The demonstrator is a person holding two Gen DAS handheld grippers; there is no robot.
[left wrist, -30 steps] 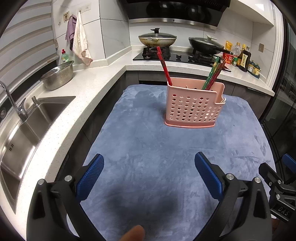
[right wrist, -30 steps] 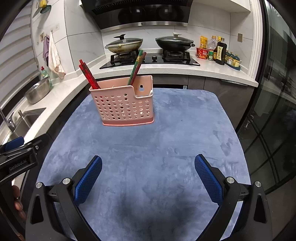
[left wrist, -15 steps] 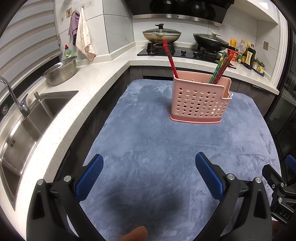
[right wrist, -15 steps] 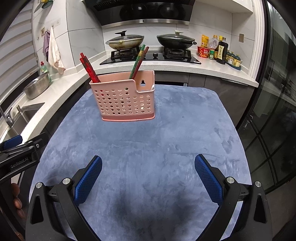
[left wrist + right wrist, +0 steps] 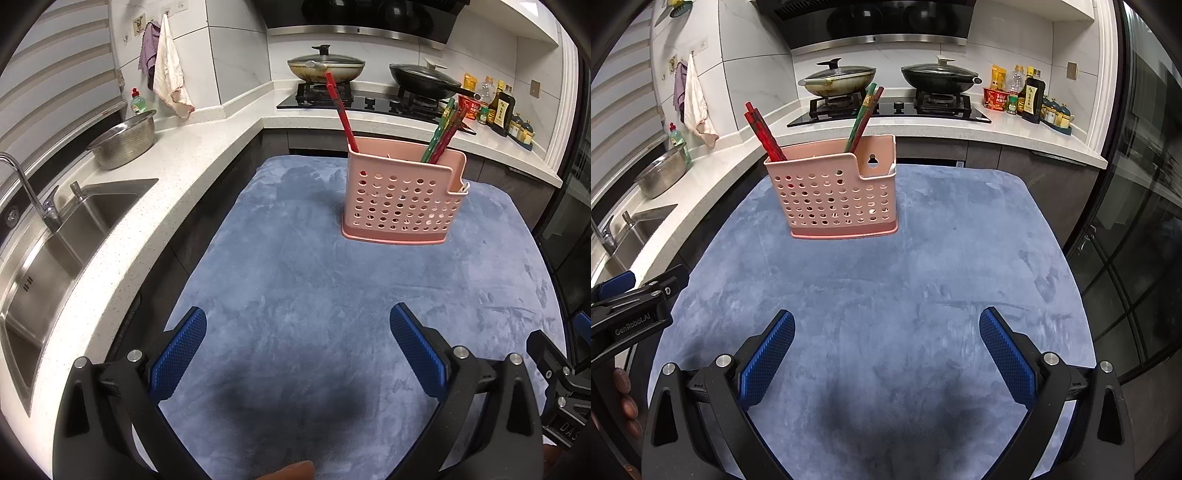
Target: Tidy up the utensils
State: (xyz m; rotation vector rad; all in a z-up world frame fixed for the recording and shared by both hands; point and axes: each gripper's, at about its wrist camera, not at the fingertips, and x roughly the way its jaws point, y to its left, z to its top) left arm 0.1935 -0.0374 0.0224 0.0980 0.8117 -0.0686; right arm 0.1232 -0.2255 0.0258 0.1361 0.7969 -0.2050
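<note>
We see the pink utensil holder [image 5: 833, 194] standing upright on the blue cloth [image 5: 886, 295], toward its far end. Red chopsticks [image 5: 762, 133] lean in its left compartment, a green-and-red pair [image 5: 862, 118] sits further right. No loose utensils show on the cloth, so we judge the sorting done or nearly done. Left gripper [image 5: 297, 349] hangs spread wide and empty over the near cloth; right gripper [image 5: 886, 350] likewise spread, gripping nothing. The cloth covers a table in a kitchen: white counter [image 5: 155, 177], steel sink [image 5: 55, 240] and colander [image 5: 123, 142] on the left, stove [image 5: 890, 107] with two lidded pans behind, sauce bottles [image 5: 1027, 98] at far right.
</note>
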